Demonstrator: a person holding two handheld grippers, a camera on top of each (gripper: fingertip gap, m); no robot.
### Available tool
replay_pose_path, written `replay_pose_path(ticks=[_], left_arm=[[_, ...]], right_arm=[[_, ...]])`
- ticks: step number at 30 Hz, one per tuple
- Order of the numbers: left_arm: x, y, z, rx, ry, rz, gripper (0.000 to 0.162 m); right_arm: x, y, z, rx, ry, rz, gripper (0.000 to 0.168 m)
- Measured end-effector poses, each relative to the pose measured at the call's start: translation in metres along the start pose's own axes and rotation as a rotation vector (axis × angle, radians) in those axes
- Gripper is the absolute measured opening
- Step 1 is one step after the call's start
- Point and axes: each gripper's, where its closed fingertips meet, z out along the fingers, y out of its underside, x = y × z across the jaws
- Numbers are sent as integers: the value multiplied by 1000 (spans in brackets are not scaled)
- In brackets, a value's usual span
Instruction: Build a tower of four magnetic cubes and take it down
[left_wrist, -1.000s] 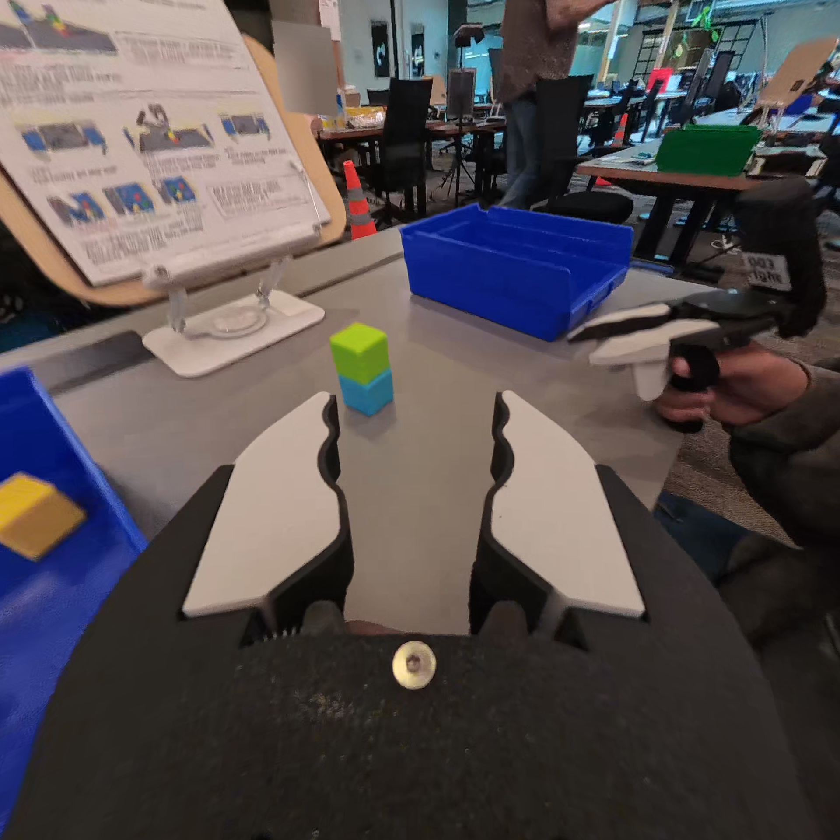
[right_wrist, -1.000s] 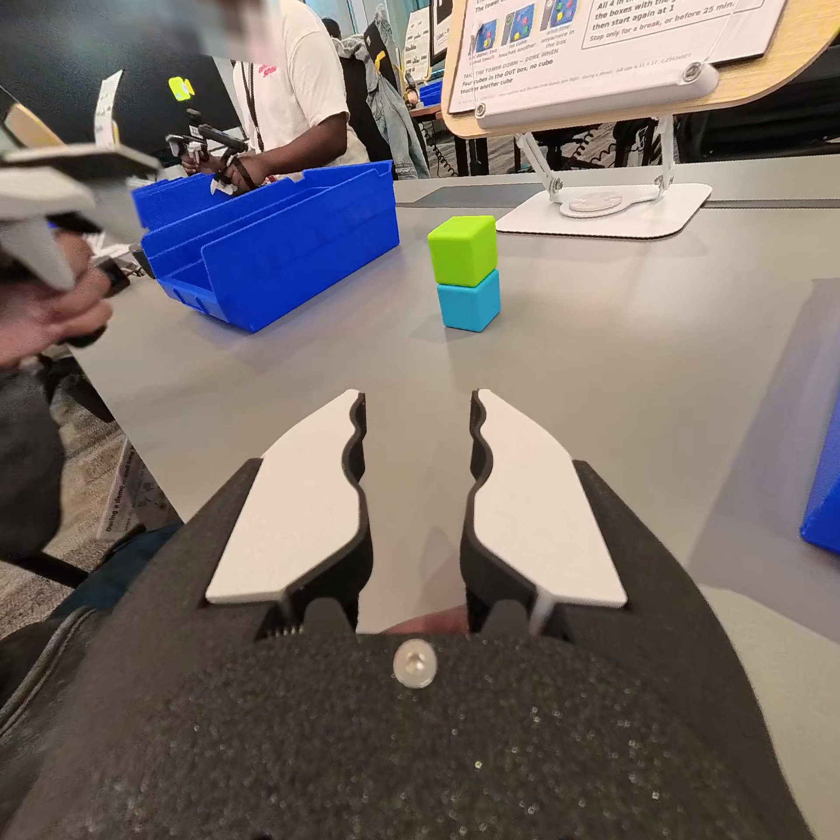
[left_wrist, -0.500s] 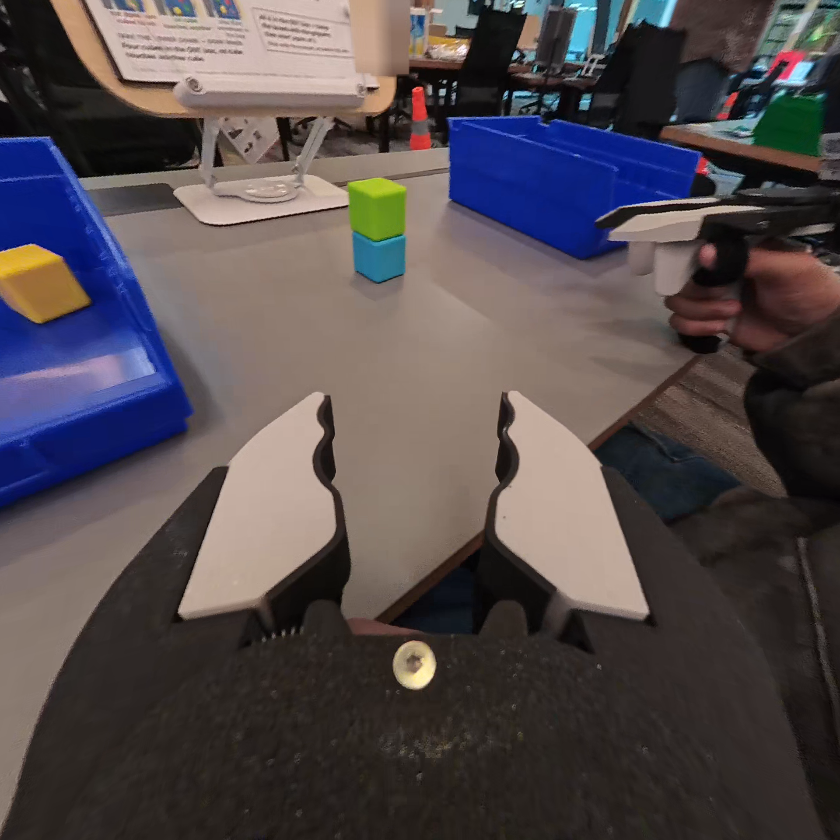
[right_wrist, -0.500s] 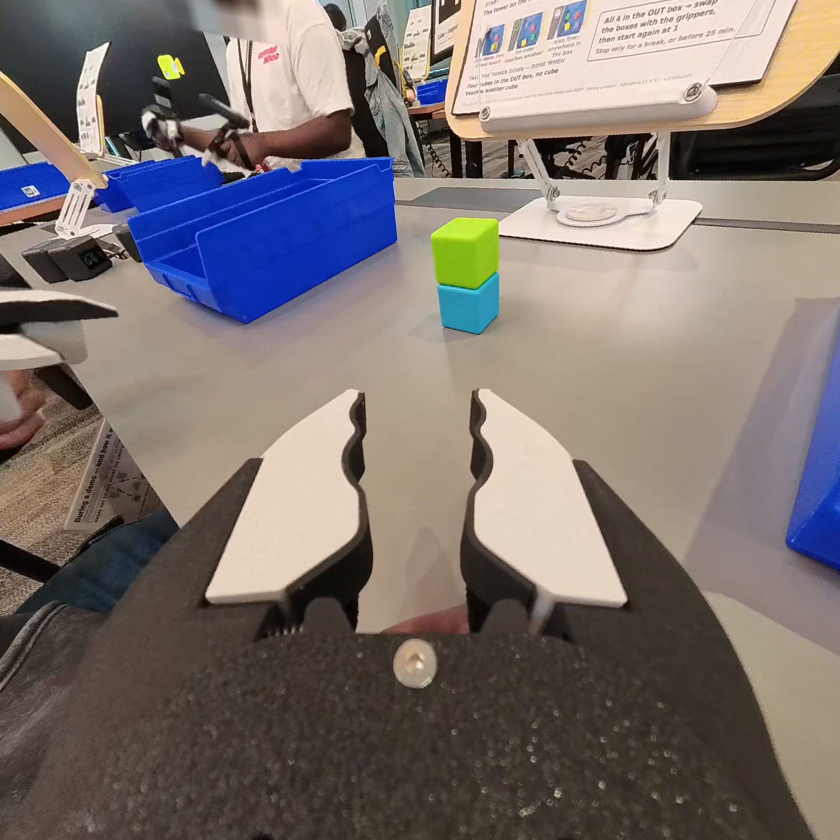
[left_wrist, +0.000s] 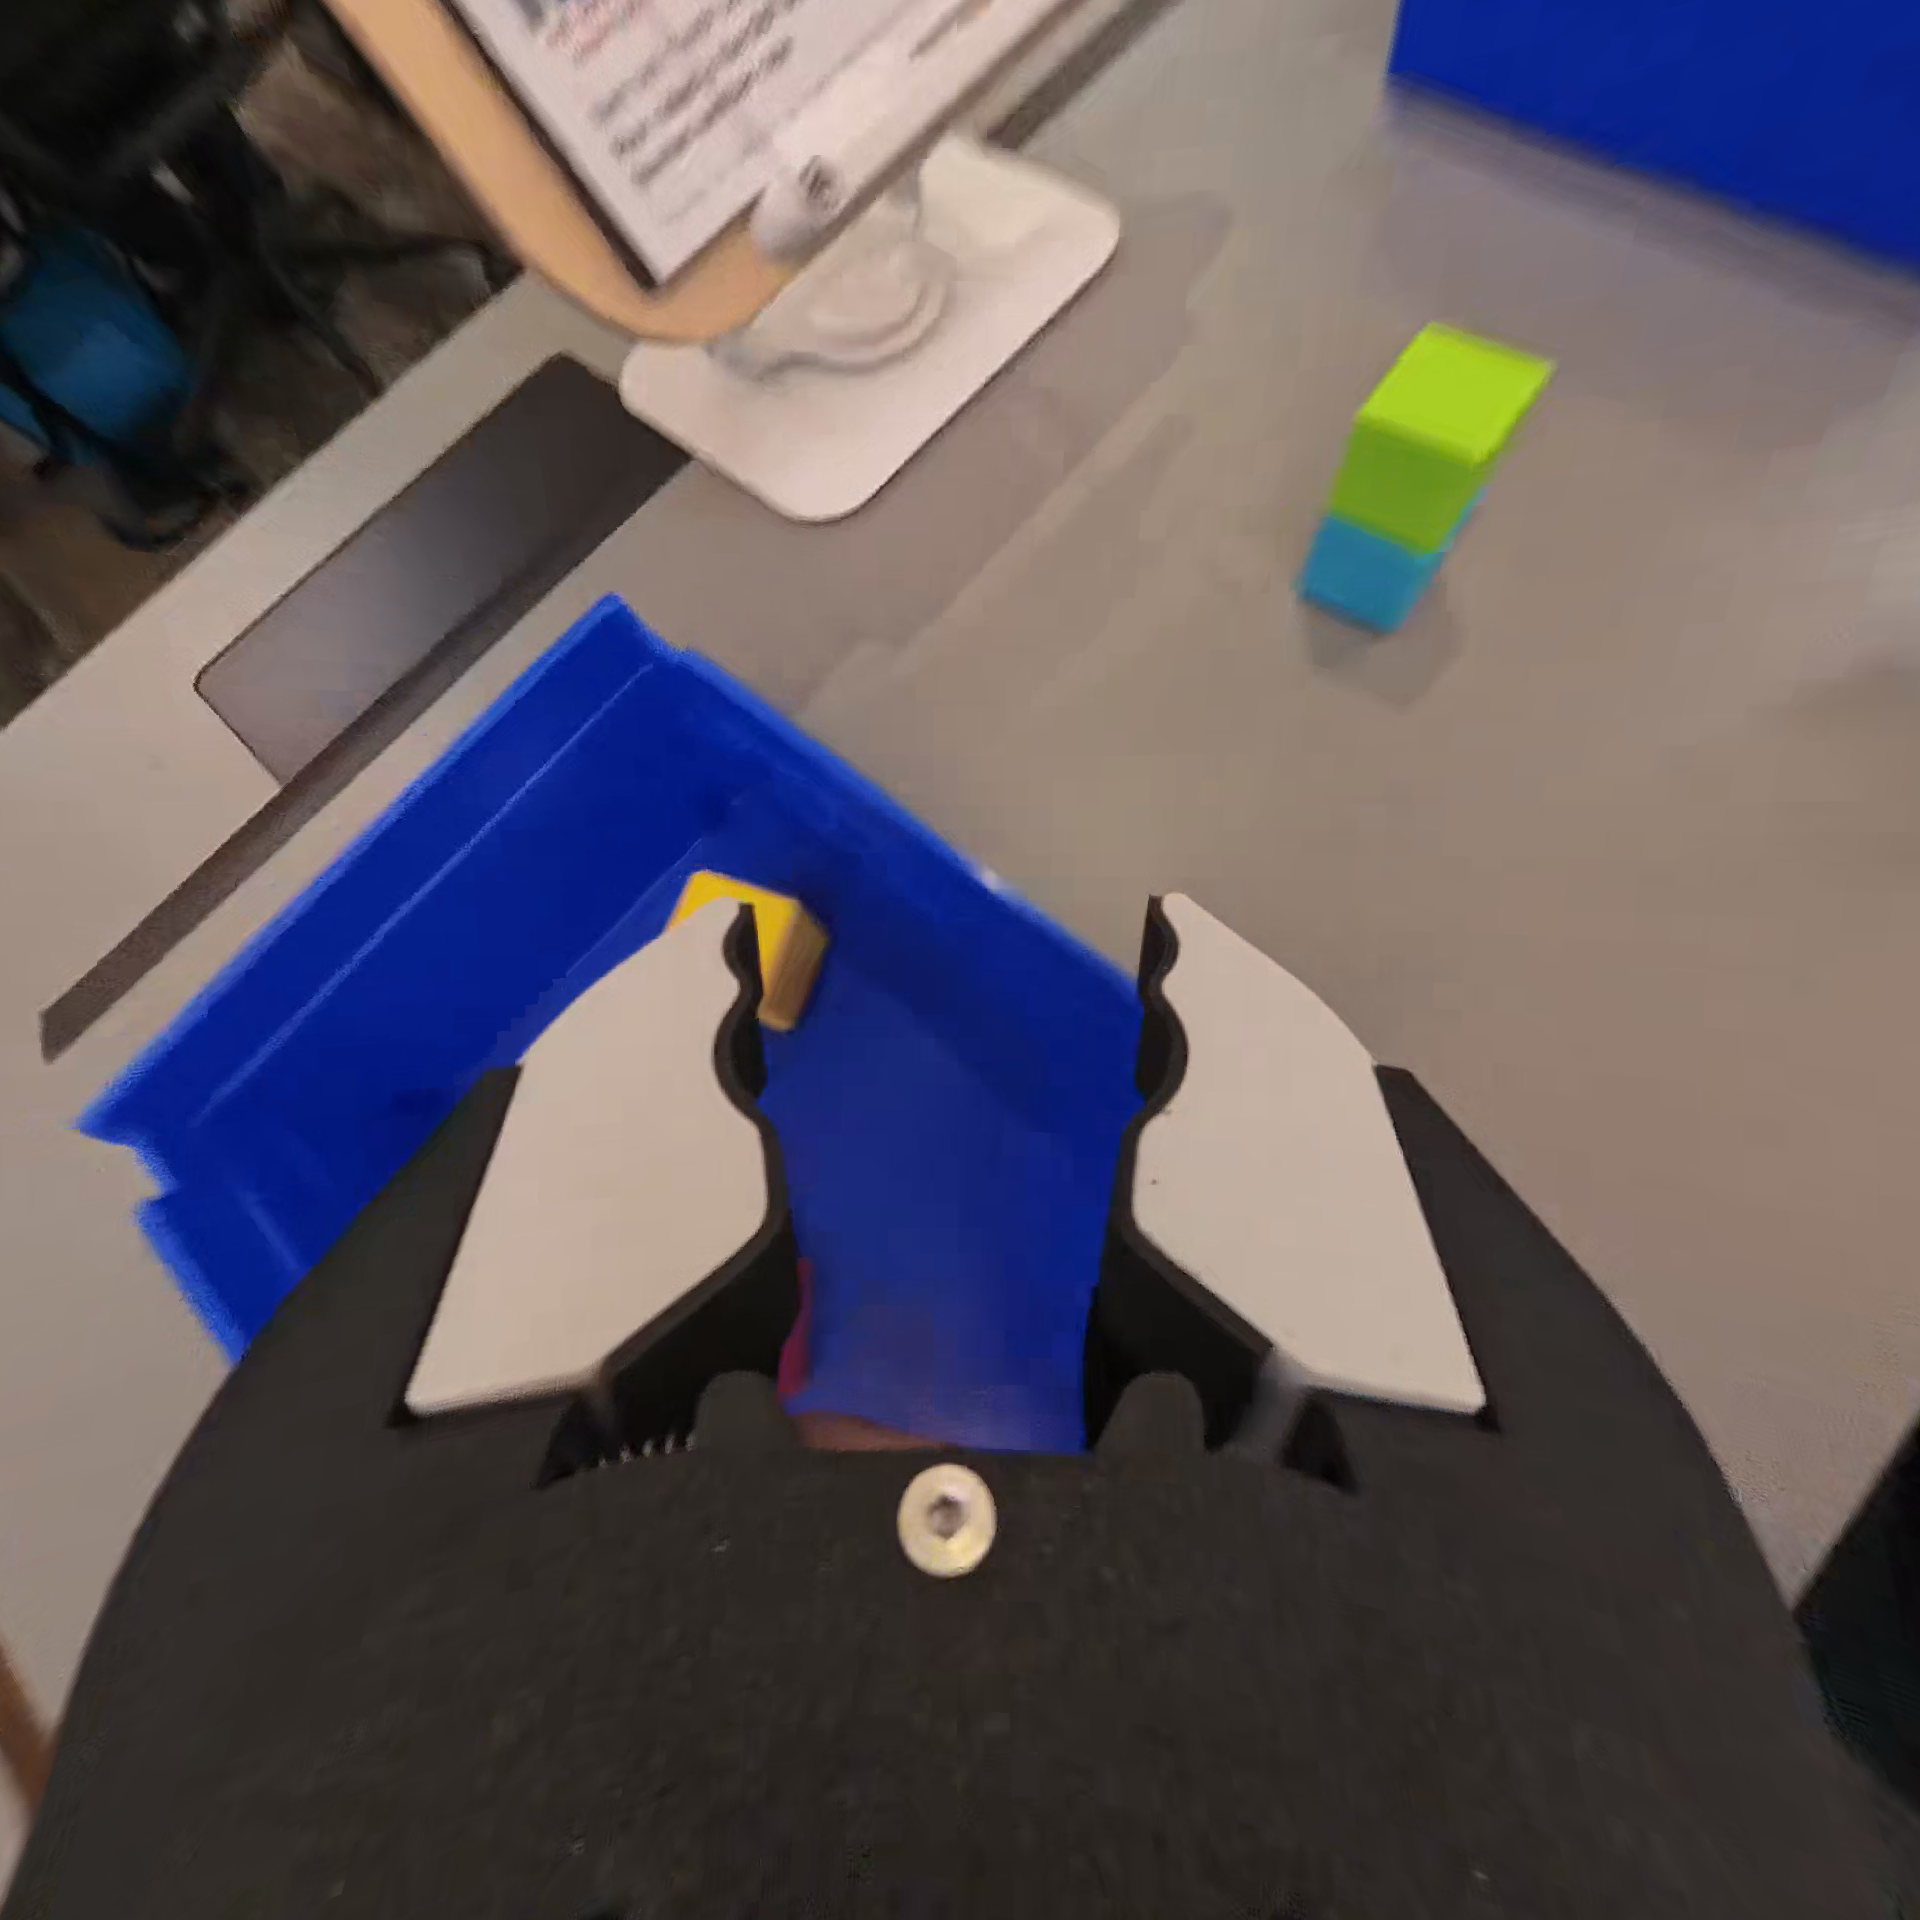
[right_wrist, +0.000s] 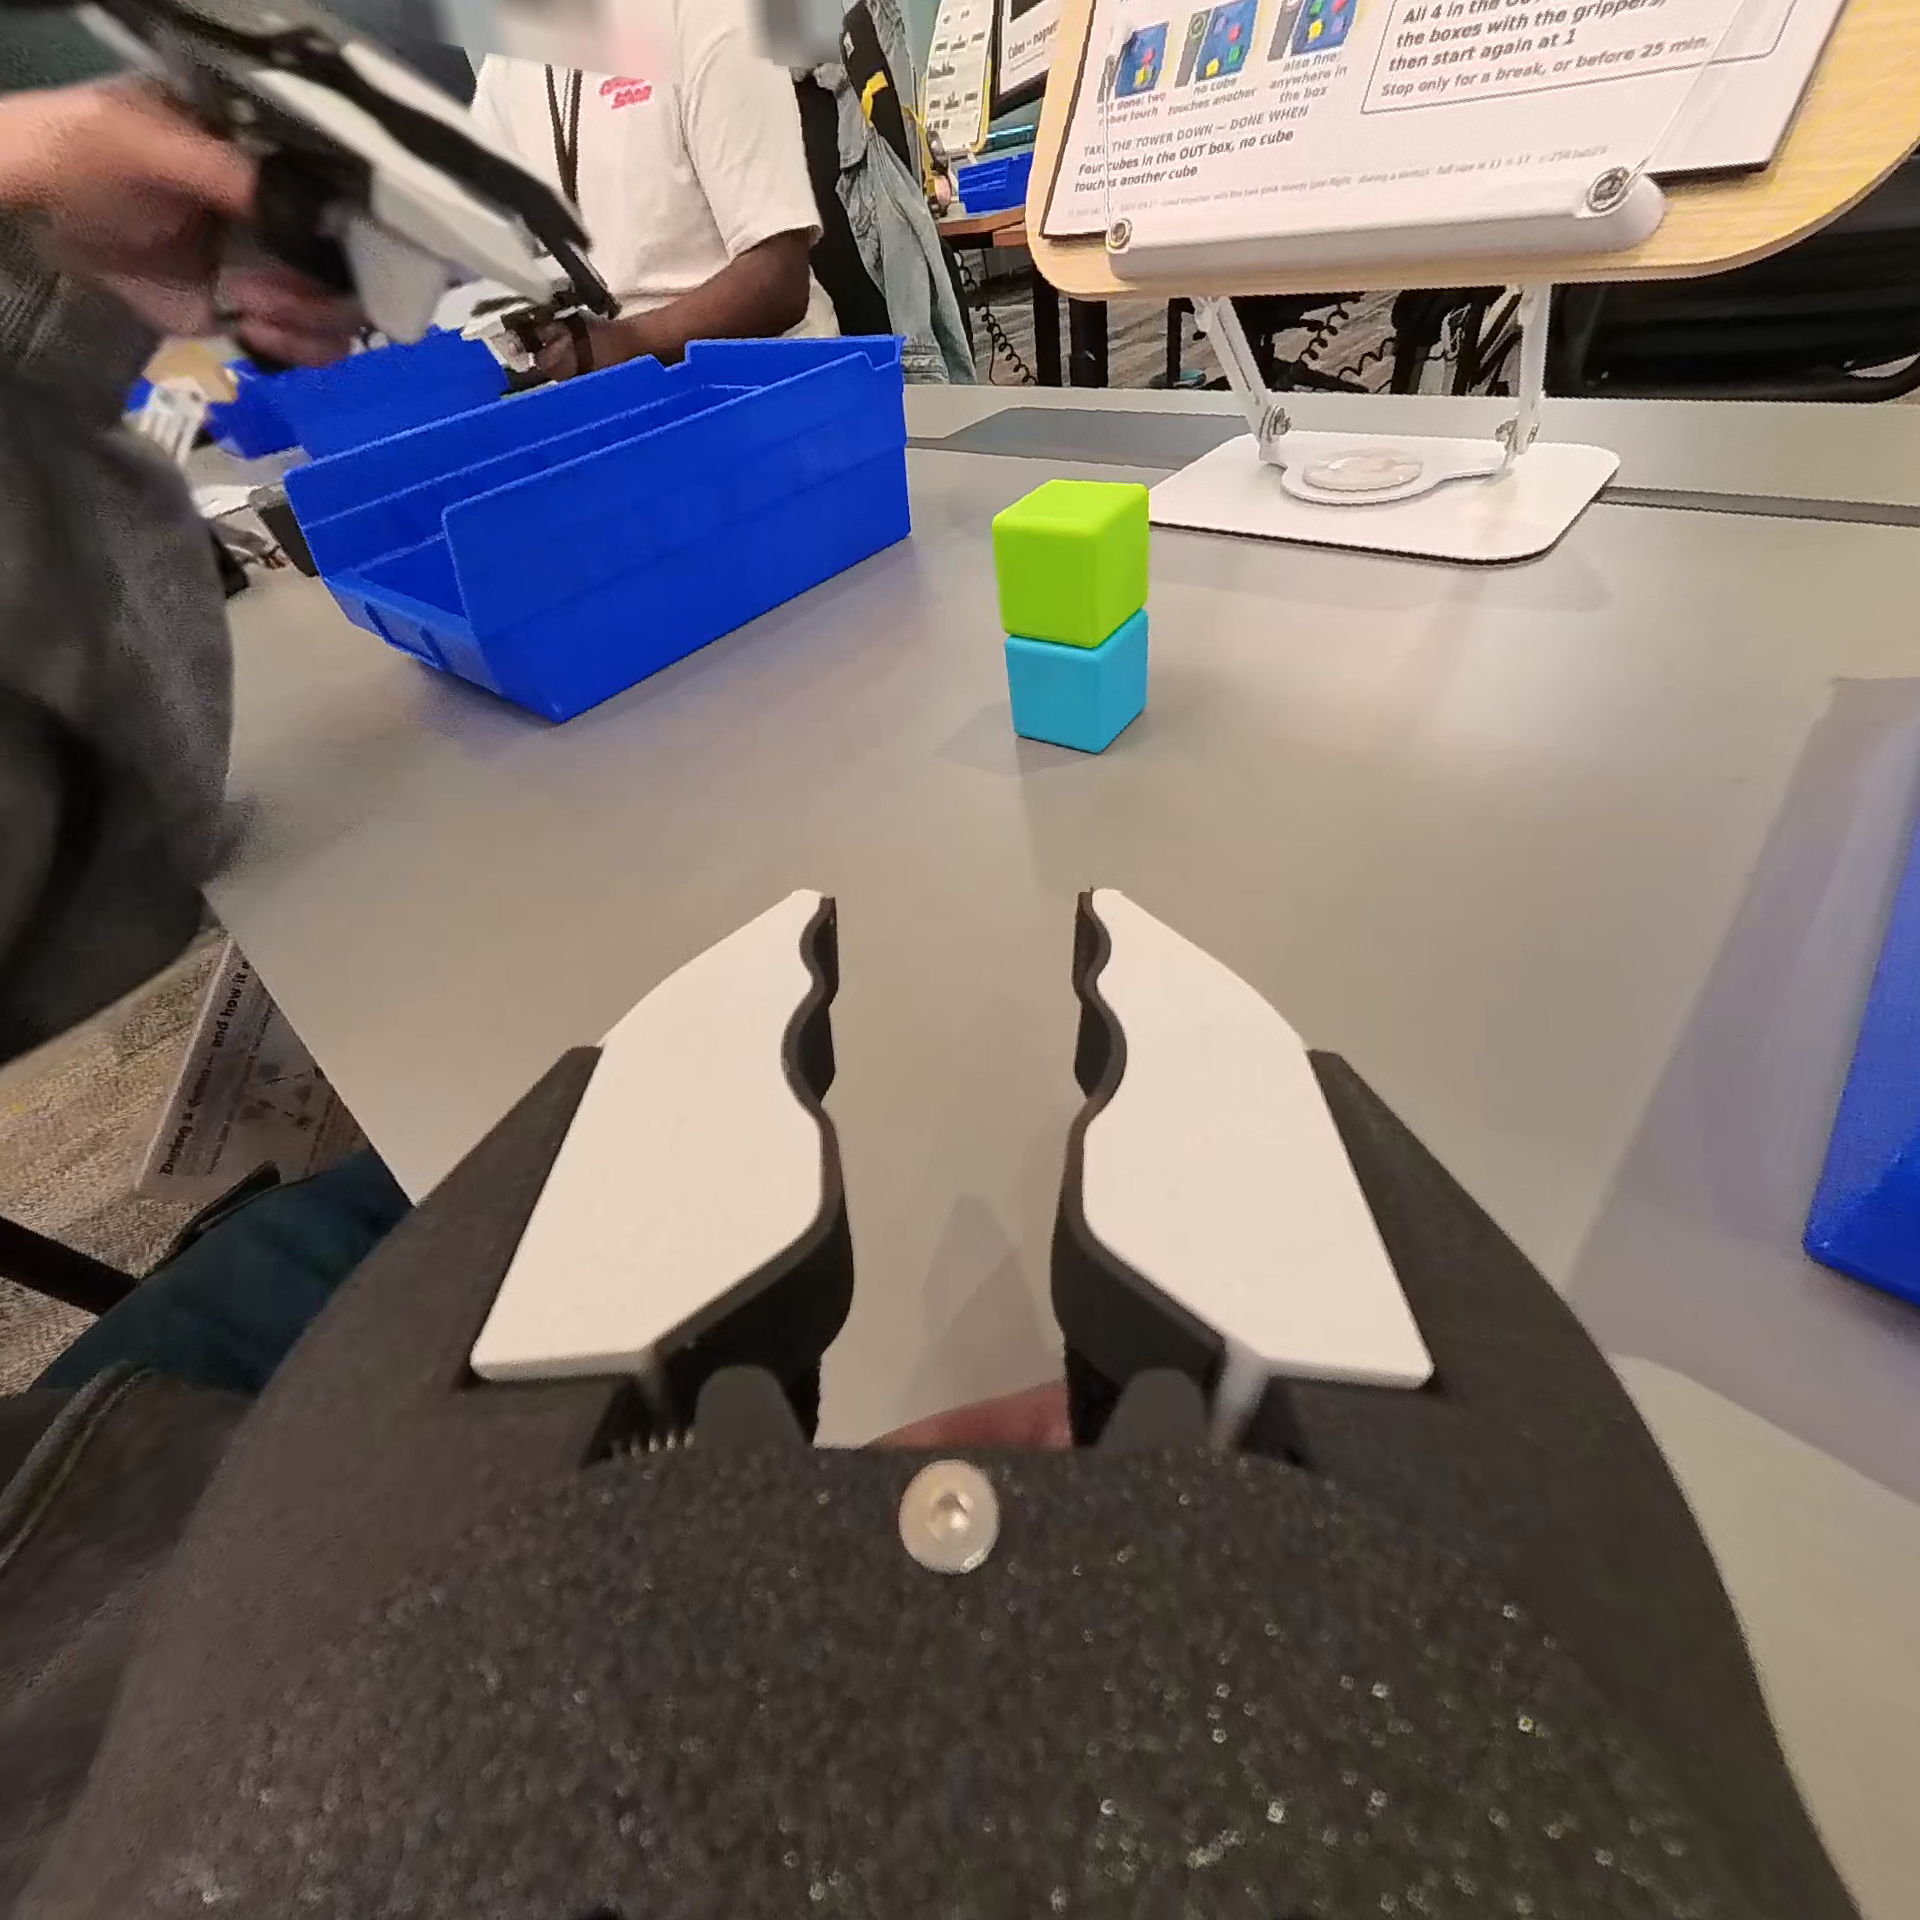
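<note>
Two-high tower so far: lime green plastic cube (right_wrist: 1070, 556) on the sky-blue plastic cube (right_wrist: 1075, 681), mid grey table (right_wrist: 1351, 831). Left gripper (left_wrist: 940, 940), jaws wide and empty, hangs over the blue plastic bin (left_wrist: 499, 894) by the small yellow cube (left_wrist: 790, 951). Right gripper (right_wrist: 951, 925) is parted, empty. Risk: yellow sits close to the bin wall, so a finger could catch there and shove it

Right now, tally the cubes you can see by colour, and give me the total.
Green cube: 1, stacked on the light blue one
Light blue cube: 1, on the grey table
Yellow cube: 1, in the blue bin below the open left tongs
Total: 3 cubes plainly in view
</note>
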Motion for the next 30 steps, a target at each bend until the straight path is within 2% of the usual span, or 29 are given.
replay_pose_path(ticks=[3,7,11,18,23,24,30], left_arm=[[-43,14,28,-207,31,36,69],[-68,54,69,-476,111,134,67],[-81,71,97,-516,170,178,66],[-80,85,120,-554,251,222,66],[-85,103,125,-656,208,301,57],[-84,106,125,-670,215,305,50],[-81,98,112,-668,199,299,50]], right_arm=[[-1,0,1,-4,9,-18,43],[0,3,3,-29,18,-17,42],[-1,4,4,-35,20,-22,42],[-1,6,7,-56,17,-25,42],[-2,7,7,-60,11,-18,42],[-2,7,7,-59,10,-17,42],[-1,6,6,-52,5,-4,42]])
